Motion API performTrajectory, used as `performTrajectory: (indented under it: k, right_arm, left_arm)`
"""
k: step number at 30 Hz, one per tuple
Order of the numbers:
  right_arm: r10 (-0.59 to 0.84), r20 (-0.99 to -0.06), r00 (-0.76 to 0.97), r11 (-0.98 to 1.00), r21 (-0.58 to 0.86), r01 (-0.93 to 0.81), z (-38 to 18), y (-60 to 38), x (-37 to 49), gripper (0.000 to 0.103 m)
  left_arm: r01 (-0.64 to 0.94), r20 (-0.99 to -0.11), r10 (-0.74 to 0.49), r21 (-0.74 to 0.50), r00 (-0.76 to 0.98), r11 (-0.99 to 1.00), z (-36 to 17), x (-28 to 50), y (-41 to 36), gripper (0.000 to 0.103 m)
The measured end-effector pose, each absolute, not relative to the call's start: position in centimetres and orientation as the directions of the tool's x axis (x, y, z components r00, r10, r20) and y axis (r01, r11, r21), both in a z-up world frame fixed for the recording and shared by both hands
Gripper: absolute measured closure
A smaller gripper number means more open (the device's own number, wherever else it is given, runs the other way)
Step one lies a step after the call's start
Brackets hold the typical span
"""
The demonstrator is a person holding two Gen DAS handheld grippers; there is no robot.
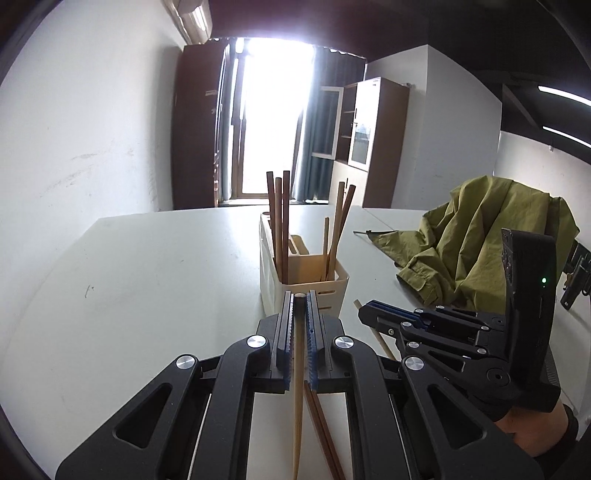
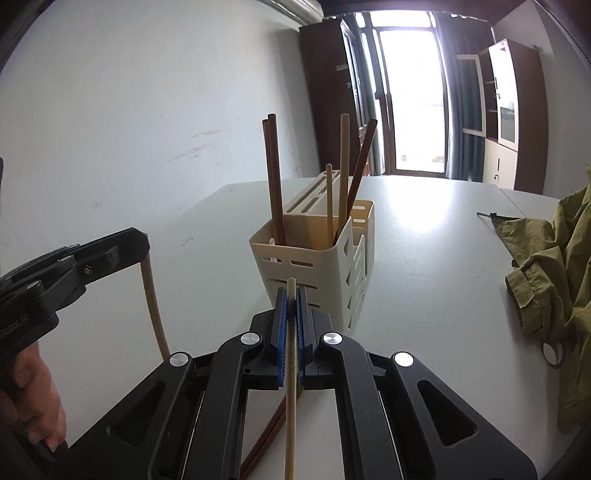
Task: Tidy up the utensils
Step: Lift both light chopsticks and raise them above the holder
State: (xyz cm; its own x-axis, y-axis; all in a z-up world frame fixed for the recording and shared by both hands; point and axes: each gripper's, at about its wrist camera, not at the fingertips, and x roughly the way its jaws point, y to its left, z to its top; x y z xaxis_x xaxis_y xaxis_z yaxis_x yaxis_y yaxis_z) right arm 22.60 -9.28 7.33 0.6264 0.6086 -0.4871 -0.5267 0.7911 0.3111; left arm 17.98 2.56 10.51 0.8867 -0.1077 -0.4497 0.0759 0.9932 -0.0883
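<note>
Cream utensil holder [image 2: 314, 254] on white tabletop [image 2: 424, 258], dark and pale chopsticks [image 2: 275, 177] upright inside. Left tool [image 1: 300, 301] clamped on pale chopstick [image 1: 297, 387]; right tool [image 2: 291, 295] clamped on another pale stick [image 2: 290, 387]. Dark chopsticks [image 1: 323, 432] flat beneath. Green jacket [image 1: 476, 236] rightward.

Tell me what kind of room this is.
Likely an office or lab room used for recording, not a kitchen: a plain white table, tall brown wooden cabinets with glass doors, and a wall-mounted air conditioner. The cream plastic utensil holder looks staged.
</note>
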Motion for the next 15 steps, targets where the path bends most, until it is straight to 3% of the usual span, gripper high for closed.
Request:
performTrajectory:
  k: [15]
  right_arm:
    - [0.673,-0.178,0.718,0.721,0.373,-0.583,11.6,-12.4,22.5,0.098]
  left_arm:
    - [0.080,-0.293,-0.102,-0.086,0.950,0.993,14.4,17.9,1.9,0.097]
